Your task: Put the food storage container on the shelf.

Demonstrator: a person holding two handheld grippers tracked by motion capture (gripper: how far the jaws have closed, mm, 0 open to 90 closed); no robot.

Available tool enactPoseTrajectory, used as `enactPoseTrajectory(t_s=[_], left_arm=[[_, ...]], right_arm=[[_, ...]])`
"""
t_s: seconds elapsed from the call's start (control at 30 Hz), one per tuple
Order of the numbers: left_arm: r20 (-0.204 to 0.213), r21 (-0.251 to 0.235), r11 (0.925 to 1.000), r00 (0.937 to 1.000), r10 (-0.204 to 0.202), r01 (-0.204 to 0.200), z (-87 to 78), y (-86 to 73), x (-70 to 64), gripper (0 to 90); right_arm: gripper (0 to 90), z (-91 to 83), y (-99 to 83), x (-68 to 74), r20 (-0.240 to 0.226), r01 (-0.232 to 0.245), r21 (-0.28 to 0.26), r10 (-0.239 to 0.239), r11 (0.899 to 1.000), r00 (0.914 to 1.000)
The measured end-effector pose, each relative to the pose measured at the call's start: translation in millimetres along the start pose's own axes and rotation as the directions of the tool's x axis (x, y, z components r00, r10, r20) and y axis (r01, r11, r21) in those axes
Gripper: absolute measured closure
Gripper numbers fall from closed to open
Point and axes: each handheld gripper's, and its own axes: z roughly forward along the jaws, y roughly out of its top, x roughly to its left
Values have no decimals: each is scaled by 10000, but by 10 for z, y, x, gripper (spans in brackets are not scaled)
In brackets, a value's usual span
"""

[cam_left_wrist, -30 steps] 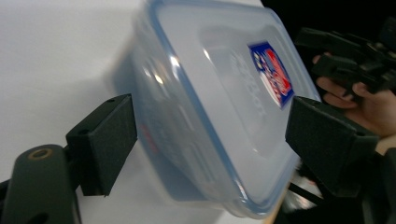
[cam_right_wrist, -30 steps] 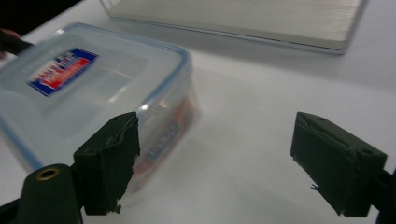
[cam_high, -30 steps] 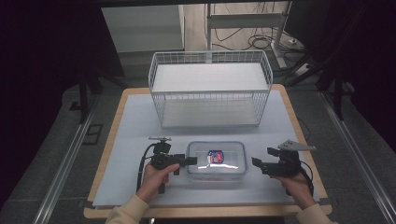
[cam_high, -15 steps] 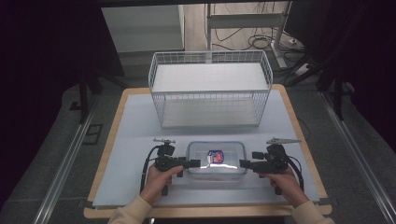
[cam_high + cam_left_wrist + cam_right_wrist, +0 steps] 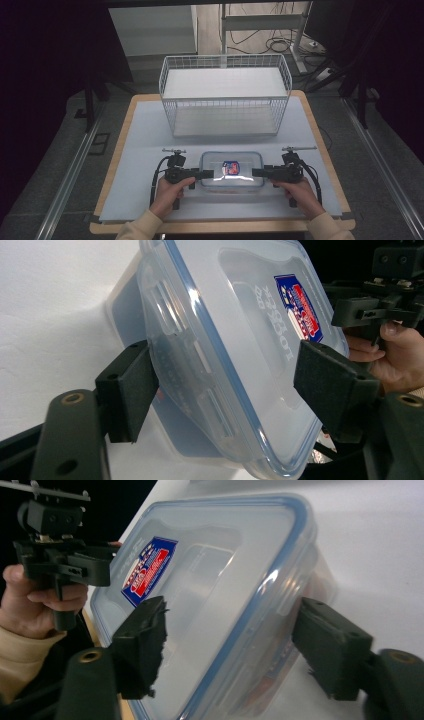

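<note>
High view: a clear lidded container (image 5: 231, 170) lies flat on the white table (image 5: 150, 135) in front of the empty wire basket (image 5: 225, 95), its long axis running left to right. The left gripper (image 5: 206, 174) and right gripper (image 5: 257, 173) meet its two short ends, seemingly for a two-handed lift.

Left gripper view: jaws apart, straddling the container's latched end (image 5: 200, 370); one pad touches the wall, the other stands clear above the lid.

Right gripper view: jaws likewise spread around the opposite end (image 5: 235, 610), not yet clamped.
</note>
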Motion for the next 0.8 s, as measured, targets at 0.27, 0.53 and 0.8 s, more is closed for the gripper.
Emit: enactPoseTrajectory(t_s=[0.27,0.53,0.8], left_arm=[[-103,-282,9994,9998,181,-184,-48,-49,-52,308],[-164,-691,9959,9982,581,-591,-121,-142,-119,364],[-206,-895,9924,9963,831,-847,-181,-220,-176,409]], right_arm=[[392,-56,-16,22,-60,15,-177,-16,9998,10000],[461,-140,-45,88,-66,307,-285,-309,9991,9995],[511,-211,-120,144,-149,594,-578,-604,9966,9981]])
